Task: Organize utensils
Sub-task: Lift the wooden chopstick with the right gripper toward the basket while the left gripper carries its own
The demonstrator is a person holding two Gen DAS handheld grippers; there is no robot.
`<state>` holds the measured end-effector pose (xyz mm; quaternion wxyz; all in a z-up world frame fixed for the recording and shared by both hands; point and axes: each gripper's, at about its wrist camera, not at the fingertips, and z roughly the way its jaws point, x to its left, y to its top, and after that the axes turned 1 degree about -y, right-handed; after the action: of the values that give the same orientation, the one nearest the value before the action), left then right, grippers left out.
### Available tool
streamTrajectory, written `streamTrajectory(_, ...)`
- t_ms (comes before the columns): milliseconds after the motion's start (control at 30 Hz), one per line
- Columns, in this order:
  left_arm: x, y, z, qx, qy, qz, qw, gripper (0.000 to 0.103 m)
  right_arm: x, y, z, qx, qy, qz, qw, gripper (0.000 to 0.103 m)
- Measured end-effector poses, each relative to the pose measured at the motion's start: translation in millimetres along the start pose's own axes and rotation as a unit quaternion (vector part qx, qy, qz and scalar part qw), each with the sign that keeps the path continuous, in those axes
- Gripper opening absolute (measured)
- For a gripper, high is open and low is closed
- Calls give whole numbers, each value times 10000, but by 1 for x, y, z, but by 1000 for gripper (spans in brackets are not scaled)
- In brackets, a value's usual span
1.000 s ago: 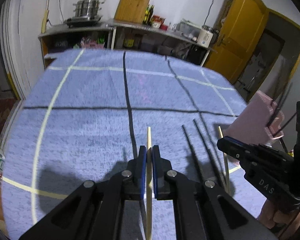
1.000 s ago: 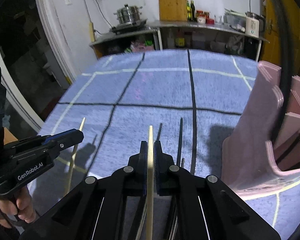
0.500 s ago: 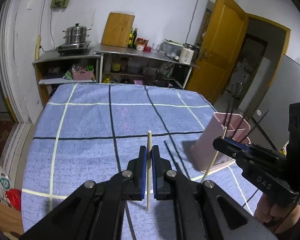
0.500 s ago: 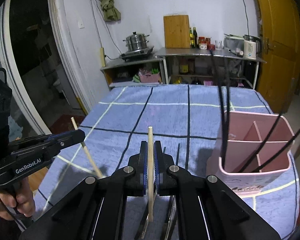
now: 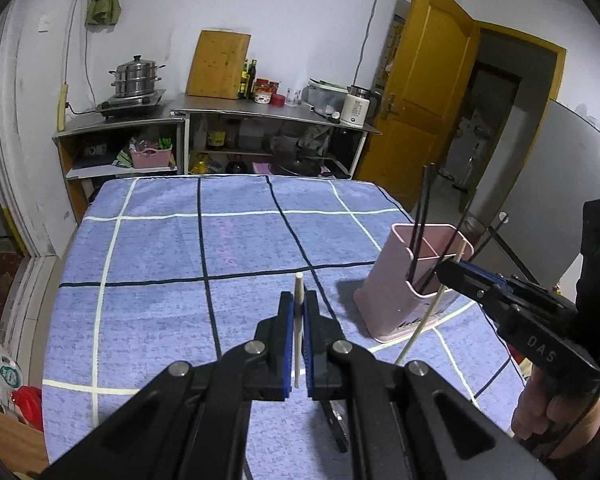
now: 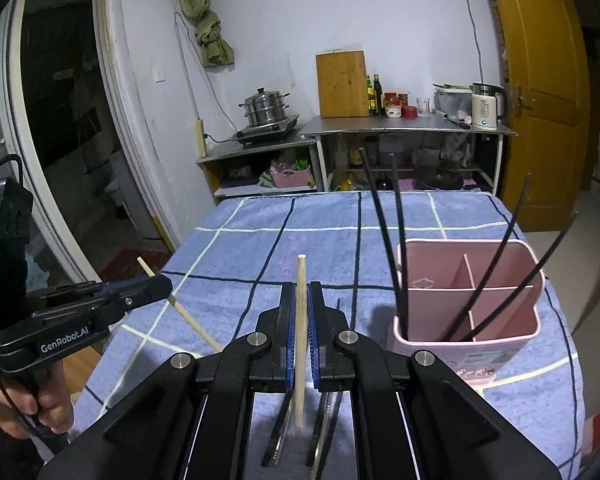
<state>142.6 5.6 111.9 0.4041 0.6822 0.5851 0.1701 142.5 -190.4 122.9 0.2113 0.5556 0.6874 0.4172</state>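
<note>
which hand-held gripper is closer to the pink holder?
Right. The right hand-held gripper sits beside the pink holder; the left hand-held gripper is off across the blue cloth.

The cloth [image 5: 160, 248] is blue, crossed by black and white lines (a wide check). The utensil holder [image 6: 496, 320] is pink, its chopsticks [image 6: 384, 232] black. Each hand-held gripper's chopstick [image 5: 298, 320] is pale wood; the pads [image 6: 287, 336] blue.

"GenRobot.AI" was printed on the left hand-held gripper [image 6: 168, 284] body; "DAS" was on the right hand-held gripper [image 5: 442, 268] body. Nothing else was legible.
</note>
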Motion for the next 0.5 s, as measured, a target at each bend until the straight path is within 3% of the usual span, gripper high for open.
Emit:
streamTrajectory(233,-13,0,1,16,-70,77,9999,5,-11,-8,-5,-81,-83,20,9999,6)
streamTrajectory(500,-18,-7,3,93,-98,87,9999,5,-13,-36,-3,257,-160,-29,9995,6)
